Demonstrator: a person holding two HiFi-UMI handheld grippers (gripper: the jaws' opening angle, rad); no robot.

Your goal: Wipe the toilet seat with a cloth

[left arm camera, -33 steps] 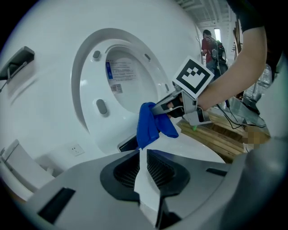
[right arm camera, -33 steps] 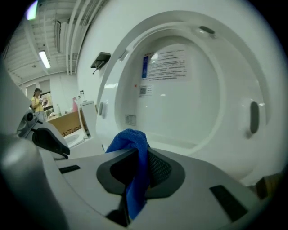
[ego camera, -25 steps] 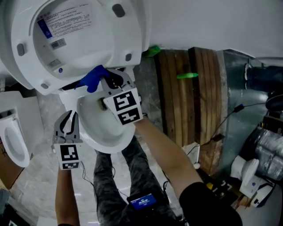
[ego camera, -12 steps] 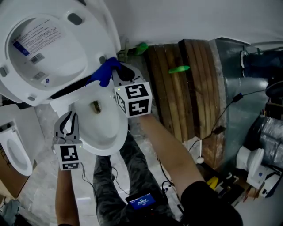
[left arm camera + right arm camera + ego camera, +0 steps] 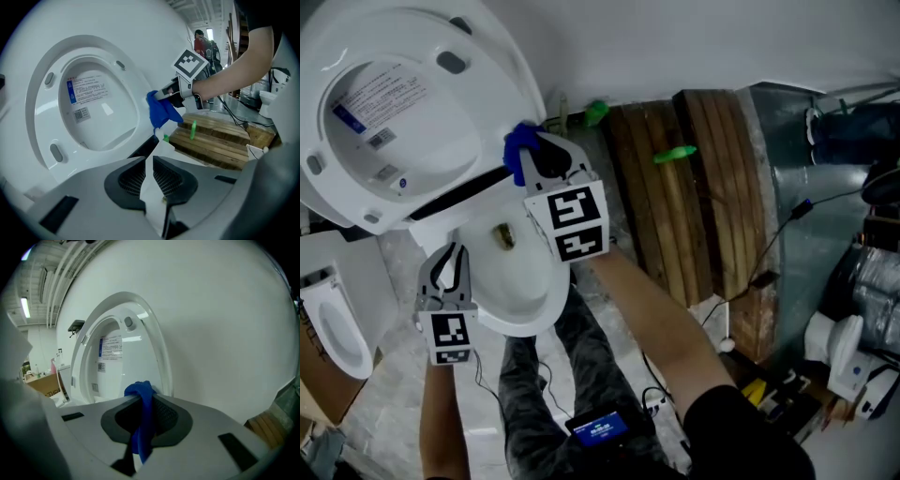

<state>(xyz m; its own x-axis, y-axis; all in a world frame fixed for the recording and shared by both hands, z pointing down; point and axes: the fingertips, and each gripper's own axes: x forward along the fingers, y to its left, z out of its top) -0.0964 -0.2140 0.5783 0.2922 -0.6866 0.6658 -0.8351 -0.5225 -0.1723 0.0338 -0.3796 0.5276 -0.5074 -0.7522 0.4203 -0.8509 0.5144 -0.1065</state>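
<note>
The white toilet has its seat and lid [image 5: 394,103] raised, with the bowl rim [image 5: 534,314] below them. My right gripper [image 5: 534,155] is shut on a blue cloth [image 5: 517,145], which sits against the right edge of the raised seat near the hinge. From the left gripper view, that cloth [image 5: 159,110] hangs from the right gripper [image 5: 164,96] beside the seat ring [image 5: 37,93]. In the right gripper view the cloth [image 5: 143,418] is pinched between the pads, with the seat [image 5: 159,348] just ahead. My left gripper [image 5: 450,253] hovers at the bowl's left rim, its jaws together and empty [image 5: 149,161].
A wooden pallet [image 5: 694,187] stands right of the toilet with a green bottle [image 5: 675,153] on it. A second white fixture [image 5: 333,323] sits at the far left. Cables and grey equipment [image 5: 825,216] fill the right side. The person's legs [image 5: 534,394] are below the bowl.
The right gripper has carried the blue cloth up and to the right, from under the hinge to the raised seat's right edge. The left gripper stays by the bowl's left rim.
</note>
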